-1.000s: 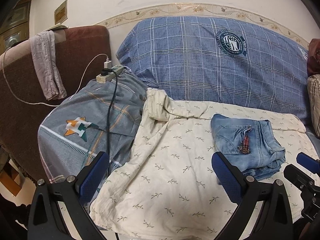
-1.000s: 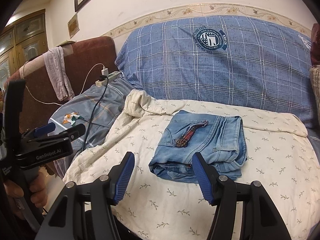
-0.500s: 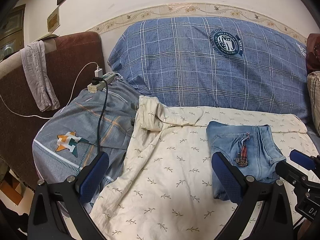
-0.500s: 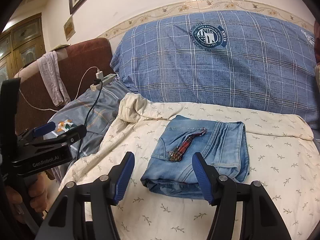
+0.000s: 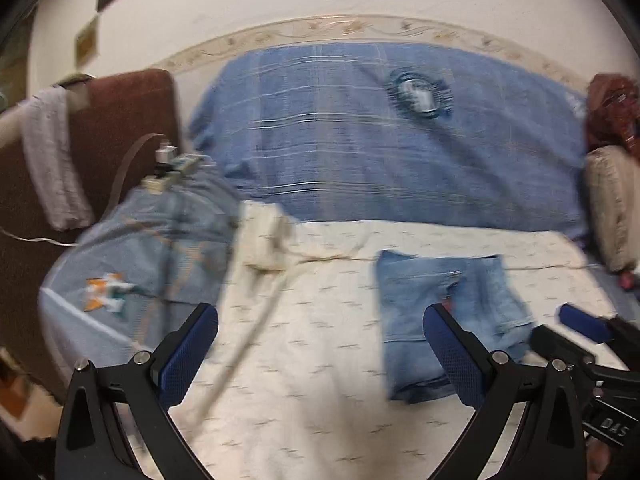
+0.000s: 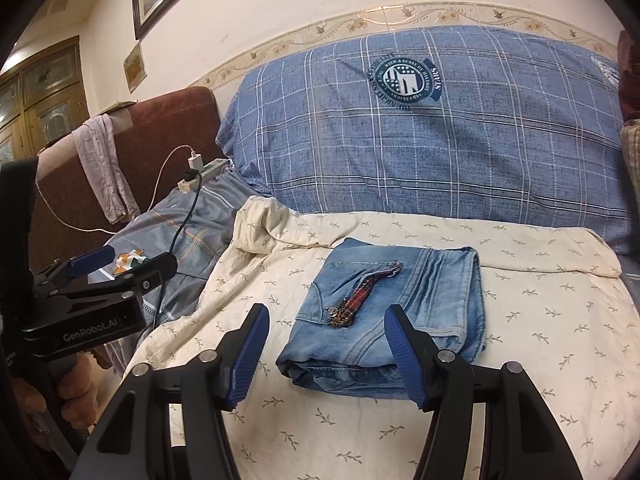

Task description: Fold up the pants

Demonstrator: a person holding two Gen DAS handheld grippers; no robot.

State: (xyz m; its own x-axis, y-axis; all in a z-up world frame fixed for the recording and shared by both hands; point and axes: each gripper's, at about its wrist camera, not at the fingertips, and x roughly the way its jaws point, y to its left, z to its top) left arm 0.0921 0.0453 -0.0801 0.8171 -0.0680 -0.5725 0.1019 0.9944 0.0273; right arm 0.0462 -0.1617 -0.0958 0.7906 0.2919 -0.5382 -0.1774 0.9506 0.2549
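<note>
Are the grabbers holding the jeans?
No. Both the left gripper and right gripper are open and empty; the folded jeans lie on the sheet.

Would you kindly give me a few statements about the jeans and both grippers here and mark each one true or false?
1. The jeans lie folded in a compact stack on the cream leaf-print sheet. True.
2. The right gripper is clamped on the jeans. False: it is open, its jaws spread wide with nothing between them, short of the stack's near edge.
3. A plaid strap with a metal ring lies on top of the jeans. True.
4. The left gripper holds a corner of the sheet. False: it is open and empty.
5. The jeans rest against the blue checked pillow. False: a strip of sheet separates them.
</note>
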